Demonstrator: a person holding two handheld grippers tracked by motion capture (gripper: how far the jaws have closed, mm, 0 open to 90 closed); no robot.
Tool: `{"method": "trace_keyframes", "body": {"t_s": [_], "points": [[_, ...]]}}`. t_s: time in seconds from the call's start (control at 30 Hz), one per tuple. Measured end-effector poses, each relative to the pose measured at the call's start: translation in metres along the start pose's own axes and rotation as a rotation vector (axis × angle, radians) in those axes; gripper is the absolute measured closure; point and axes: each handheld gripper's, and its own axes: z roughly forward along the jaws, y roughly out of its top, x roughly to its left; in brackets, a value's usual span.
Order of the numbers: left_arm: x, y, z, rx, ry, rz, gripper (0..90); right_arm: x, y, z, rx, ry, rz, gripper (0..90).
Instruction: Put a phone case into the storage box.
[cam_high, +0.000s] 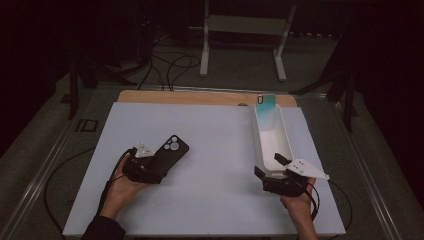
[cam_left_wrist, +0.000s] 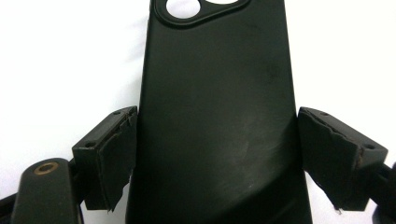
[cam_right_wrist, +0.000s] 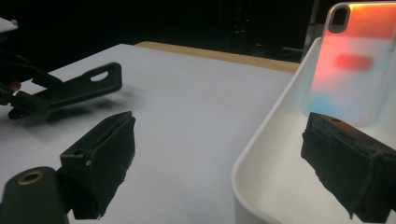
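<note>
The left tool (cam_left_wrist: 217, 154) is gripping the black phone case (cam_left_wrist: 217, 107); the right tool (cam_right_wrist: 219, 158) is gaping open, straddling the white tray's (cam_right_wrist: 261, 154) near wall.

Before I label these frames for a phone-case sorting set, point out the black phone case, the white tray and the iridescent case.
black phone case (cam_left_wrist: 215, 116): left gripper view, middle of its back.
white tray (cam_high: 284, 135): high view, its right wall.
iridescent case (cam_right_wrist: 348, 65): right gripper view, middle of its back.

Black fingers (cam_left_wrist: 109, 158) (pads chipped), brass-ringed screws.
</note>
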Motion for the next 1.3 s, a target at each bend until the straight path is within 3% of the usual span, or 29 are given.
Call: {"method": "trace_keyframes", "body": {"t_s": [0.2, 0.4, 0.6, 0.77, 1.17, 1.3], "points": [[-0.003, 0.003, -0.011, -0.092, -0.005, 0.003, 15.9, -0.002, 0.011, 0.003, -0.010, -0.004, 0.005, 9.8], [-0.011, 0.010, -0.020, -0.141, -0.004, 0.035, 15.8, -0.002, 0.023, 0.010, -0.002, 0.022, 0.010, 9.8], [-0.022, 0.017, -0.026, -0.200, -0.008, 0.066, 15.7, 0.003, 0.034, 0.017, 0.005, 0.055, -0.018, 9.8], [-0.031, 0.023, -0.030, -0.226, -0.023, 0.093, 15.7, 0.007, 0.042, 0.023, 0.020, 0.093, -0.020, 9.7], [-0.048, 0.036, -0.025, -0.249, -0.052, 0.152, 15.6, 0.016, 0.054, 0.041, 0.045, 0.175, 0.043, 9.7], [-0.049, 0.040, -0.024, -0.254, -0.060, 0.148, 15.7, 0.021, 0.059, 0.047, 0.046, 0.190, 0.044, 9.8]]}}
